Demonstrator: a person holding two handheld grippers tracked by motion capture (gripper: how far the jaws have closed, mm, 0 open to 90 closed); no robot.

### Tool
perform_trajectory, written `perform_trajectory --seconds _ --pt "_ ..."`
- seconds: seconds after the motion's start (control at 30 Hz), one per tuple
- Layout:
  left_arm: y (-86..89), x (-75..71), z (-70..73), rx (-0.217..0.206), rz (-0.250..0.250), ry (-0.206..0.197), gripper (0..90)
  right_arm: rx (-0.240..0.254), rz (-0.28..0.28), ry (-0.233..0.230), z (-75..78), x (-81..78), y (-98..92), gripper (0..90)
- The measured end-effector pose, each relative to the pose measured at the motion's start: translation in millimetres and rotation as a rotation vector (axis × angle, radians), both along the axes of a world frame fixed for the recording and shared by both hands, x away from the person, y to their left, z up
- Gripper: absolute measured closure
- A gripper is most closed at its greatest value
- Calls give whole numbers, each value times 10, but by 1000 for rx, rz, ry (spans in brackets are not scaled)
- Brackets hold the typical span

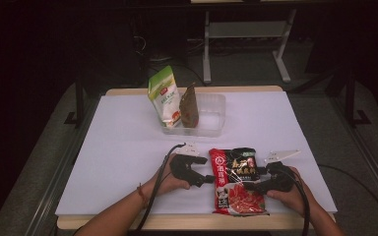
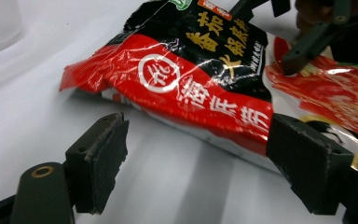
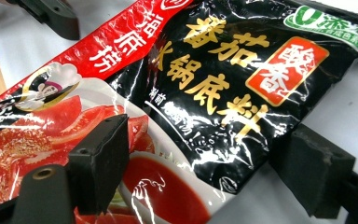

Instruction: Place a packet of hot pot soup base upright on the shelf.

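A red and black sauce packet point(image 1: 237, 181) lies flat on the white table near the front edge. My left gripper point(image 1: 209, 179) stands open at the packet's left edge, jaws low over the table. In the left gripper view the packet point(image 2: 200, 79) lies just ahead of my open left gripper point(image 2: 205, 161), its near edge reaching between the jaws, pads apart from it. My right gripper point(image 1: 258, 179) is open at the packet's right side. In the right gripper view, my right gripper point(image 3: 205, 168) has one jaw over the packet point(image 3: 223, 84) and the other beside it on the table.
A clear plastic tray point(image 1: 211, 115) stands at the back centre, holding a green and white pouch point(image 1: 165, 96) and a brown pouch point(image 1: 189, 105), both upright. The table's wooden front edge point(image 1: 177, 221) runs close behind the packet.
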State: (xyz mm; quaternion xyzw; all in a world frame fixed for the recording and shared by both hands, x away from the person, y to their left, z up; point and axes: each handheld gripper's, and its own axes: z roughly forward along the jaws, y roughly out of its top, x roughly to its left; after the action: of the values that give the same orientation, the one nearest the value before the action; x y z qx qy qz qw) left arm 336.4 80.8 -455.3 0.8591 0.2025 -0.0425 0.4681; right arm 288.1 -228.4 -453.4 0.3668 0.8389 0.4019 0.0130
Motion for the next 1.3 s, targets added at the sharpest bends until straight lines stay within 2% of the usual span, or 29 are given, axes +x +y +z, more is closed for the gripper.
perform_trajectory --seconds 0.1,0.17,0.23,0.37,0.53,0.67,0.83,0.93,1.0,1.03,1.1,1.13,1.2,1.3 --pt "1 61 -16 -27 22 47 149 -5 1 -5 2 -8 18 207" --pt "9 90 -36 -17 55 56 154 4 4 -8 -4 -12 22 223" --pt "3 106 -44 -15 46 75 154 14 11 -10 -9 -15 37 236" --pt "-37 92 -49 5 17 82 151 11 16 -16 -8 -14 57 237" --pt "-64 91 -47 10 21 90 130 6 26 -39 -8 -18 63 238" --pt "-58 113 -52 -11 36 125 125 8 24 -53 -4 -26 61 260" --pt "-65 121 -54 -19 57 136 130 7 12 -101 25 -54 51 345" --pt "-65 127 -56 -33 83 159 135 7 7 -130 36 -69 42 405" --pt "-61 134 -59 -38 88 161 136 5 0 -146 48 -78 37 442" --pt "-63 131 -59 -37 91 161 137 3 -8 -164 59 -87 30 499" --pt "-69 120 -56 -26 86 145 138 3 -13 -169 65 -90 24 526" --pt "-68 118 -56 -26 85 143 140 5 -21 -177 74 -92 11 592" --pt "-63 118 -54 -21 80 135 144 7 -26 -185 78 -95 1 621" --pt "-45 135 -61 -34 83 147 158 16 -34 -201 93 -105 -20 683"
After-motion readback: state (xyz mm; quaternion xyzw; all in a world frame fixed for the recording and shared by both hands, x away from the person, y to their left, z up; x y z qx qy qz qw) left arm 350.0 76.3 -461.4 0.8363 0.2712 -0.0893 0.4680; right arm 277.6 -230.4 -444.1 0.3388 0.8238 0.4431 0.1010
